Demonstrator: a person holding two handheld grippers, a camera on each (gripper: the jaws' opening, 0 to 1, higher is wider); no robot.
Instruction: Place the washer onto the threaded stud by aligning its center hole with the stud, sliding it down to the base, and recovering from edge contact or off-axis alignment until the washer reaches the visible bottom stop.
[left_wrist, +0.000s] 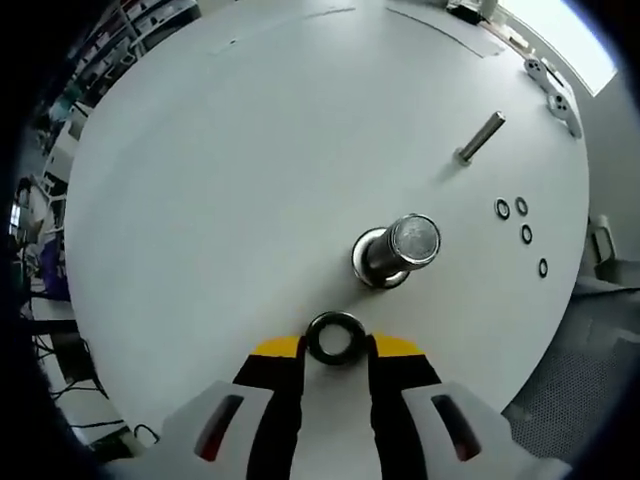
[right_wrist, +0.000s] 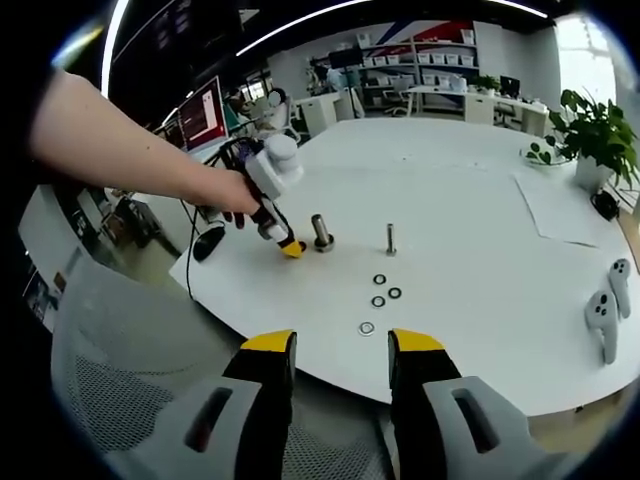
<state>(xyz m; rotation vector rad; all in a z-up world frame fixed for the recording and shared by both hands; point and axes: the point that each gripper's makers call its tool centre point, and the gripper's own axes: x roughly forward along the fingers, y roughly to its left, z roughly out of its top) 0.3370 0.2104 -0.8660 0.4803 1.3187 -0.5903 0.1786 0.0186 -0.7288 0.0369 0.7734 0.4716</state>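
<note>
On the white round table (left_wrist: 220, 180), a stud (left_wrist: 395, 250) stands upright.

A dark metal washer (left_wrist: 335, 338), a flat ring with a round center hole, is pinched between the yellow-tipped jaws of the left gripper (left_wrist: 336, 346), its open face toward the camera. It hangs just short of the stud (left_wrist: 398, 248), apart from it. The stud is a shiny silver cylinder standing upright on the white table (left_wrist: 220, 200) on a wider round base, its flat top bare. In the right gripper view, the stud (right_wrist: 321, 232) stands just beside the left gripper's tip (right_wrist: 290, 247); the washer is too small to tell there.
</note>
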